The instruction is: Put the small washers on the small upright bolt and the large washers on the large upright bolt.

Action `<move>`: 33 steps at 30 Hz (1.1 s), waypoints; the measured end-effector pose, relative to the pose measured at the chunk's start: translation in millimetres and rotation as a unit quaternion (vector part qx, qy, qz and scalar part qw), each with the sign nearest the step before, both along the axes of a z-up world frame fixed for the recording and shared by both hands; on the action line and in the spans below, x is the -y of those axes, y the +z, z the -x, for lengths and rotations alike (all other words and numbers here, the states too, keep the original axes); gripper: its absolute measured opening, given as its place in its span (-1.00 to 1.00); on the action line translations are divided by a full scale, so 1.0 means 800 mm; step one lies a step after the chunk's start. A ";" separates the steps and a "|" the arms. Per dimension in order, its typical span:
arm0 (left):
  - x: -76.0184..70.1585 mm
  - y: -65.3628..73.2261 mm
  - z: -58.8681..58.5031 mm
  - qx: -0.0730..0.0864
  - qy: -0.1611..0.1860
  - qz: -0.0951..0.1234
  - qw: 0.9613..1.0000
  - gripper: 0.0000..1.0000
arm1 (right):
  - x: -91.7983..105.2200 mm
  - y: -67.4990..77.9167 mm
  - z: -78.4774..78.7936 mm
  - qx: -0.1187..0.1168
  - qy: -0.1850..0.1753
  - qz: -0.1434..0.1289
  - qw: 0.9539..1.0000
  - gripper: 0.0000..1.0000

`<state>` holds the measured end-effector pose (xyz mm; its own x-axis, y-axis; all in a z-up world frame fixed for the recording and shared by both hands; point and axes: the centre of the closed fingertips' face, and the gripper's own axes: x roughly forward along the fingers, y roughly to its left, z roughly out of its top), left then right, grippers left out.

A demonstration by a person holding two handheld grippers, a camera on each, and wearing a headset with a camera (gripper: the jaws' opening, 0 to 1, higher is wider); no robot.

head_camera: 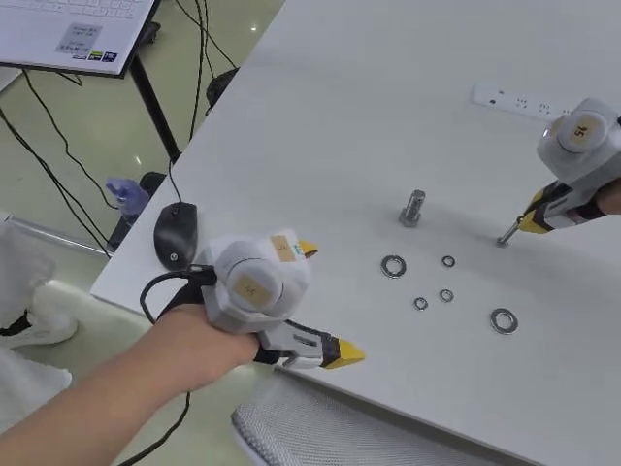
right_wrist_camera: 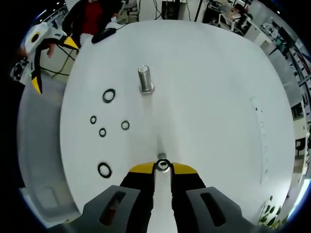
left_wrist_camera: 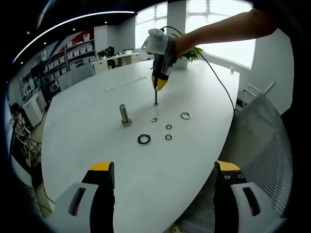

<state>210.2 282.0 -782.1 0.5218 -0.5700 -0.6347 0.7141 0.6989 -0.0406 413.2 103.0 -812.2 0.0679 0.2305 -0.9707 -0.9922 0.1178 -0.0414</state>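
My right gripper [right_wrist_camera: 163, 167] is shut on the top of the small bolt [right_wrist_camera: 163, 165], which stands with its foot on the white table [head_camera: 340, 116]. In the head view the same gripper [head_camera: 527, 224] holds that bolt [head_camera: 506, 236] at the right. The large bolt [head_camera: 413, 208] stands upright mid-table. Two large washers [head_camera: 393, 266] [head_camera: 504, 320] and three small washers [head_camera: 448, 261] [head_camera: 446, 295] [head_camera: 420, 303] lie flat in front of it. My left gripper [head_camera: 330, 301] hovers open at the near table edge, nothing between its jaws [left_wrist_camera: 165, 170].
A black mouse [head_camera: 175, 233] lies near the table's left edge. A white power strip [head_camera: 524, 102] sits at the far right. A laptop [head_camera: 68, 29] is on another desk top left. A mesh chair [head_camera: 320, 427] stands below the near edge.
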 end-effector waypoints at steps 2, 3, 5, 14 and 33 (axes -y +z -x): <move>-0.001 -0.001 0.000 -0.002 0.001 -0.001 1.000 0.68 | 0.000 -0.001 0.000 0.001 0.000 0.000 1.000 -0.75; -0.002 -0.002 0.001 -0.003 0.002 0.000 1.000 0.68 | 0.000 -0.001 -0.001 0.001 -0.001 0.000 1.000 -0.75; -0.002 -0.003 0.001 -0.003 0.001 -0.001 1.000 0.68 | -0.001 -0.002 0.000 -0.001 -0.002 -0.001 1.000 -0.75; -0.004 -0.005 0.004 -0.008 0.000 -0.003 1.000 0.64 | -0.003 -0.011 0.003 -0.003 0.002 0.003 1.000 -0.75; -0.002 -0.013 0.012 -0.018 -0.002 -0.003 1.000 0.59 | 0.002 -0.039 0.002 -0.003 0.012 0.018 1.000 -0.75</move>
